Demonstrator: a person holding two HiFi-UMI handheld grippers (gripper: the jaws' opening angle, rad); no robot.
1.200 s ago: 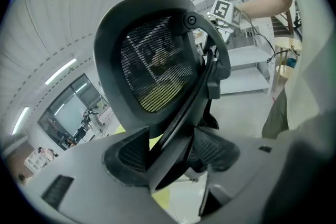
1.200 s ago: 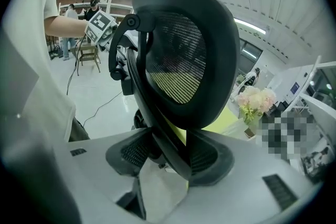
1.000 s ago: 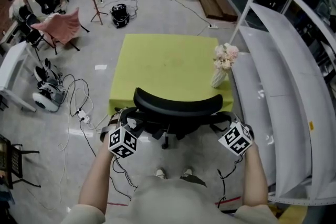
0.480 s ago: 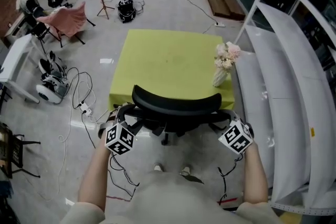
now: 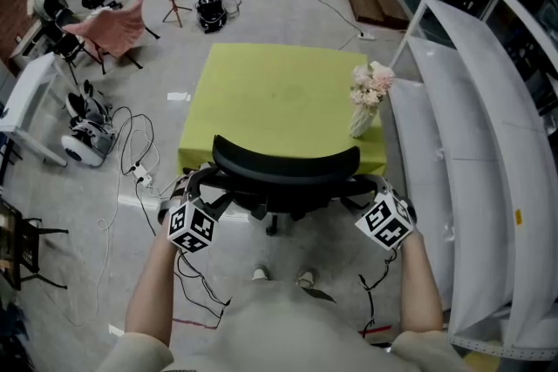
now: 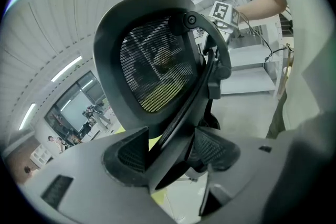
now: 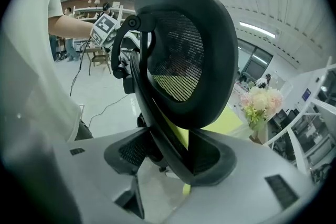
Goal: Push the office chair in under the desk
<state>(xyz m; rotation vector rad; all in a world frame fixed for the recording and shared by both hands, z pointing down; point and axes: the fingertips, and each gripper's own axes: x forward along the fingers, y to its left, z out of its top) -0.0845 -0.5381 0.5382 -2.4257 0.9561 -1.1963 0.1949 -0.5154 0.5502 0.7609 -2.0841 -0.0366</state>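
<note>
Office chair (image 5: 286, 163): black, mesh back. It stands at the near edge of the desk (image 5: 279, 91), its backrest top overlapping that edge in the head view. The seat is hidden beneath the backrest, and part of the base shows on the floor (image 5: 331, 248) below.

Left gripper (image 6: 168, 150): at the chair's left rear, jaws apart round a black strut of the back frame. A sliver of gap shows beside one pad, so there is no clamp.

Right gripper (image 7: 167, 155): at the chair's right rear. Its jaws have just been opening and stand wide. The back-frame strut runs between them and lies against one pad, not pinched.

Desk: square yellow-green top, bare but for a vase of pale flowers (image 5: 368, 100) near its right edge.

Surroundings:
- white shelving rack (image 5: 475, 126) close on the right
- loose cables (image 5: 131, 165) on the floor to the left
- white wheeled device (image 5: 83, 144) on the floor to the left
- pink-draped chair (image 5: 113, 26) farther back
</note>
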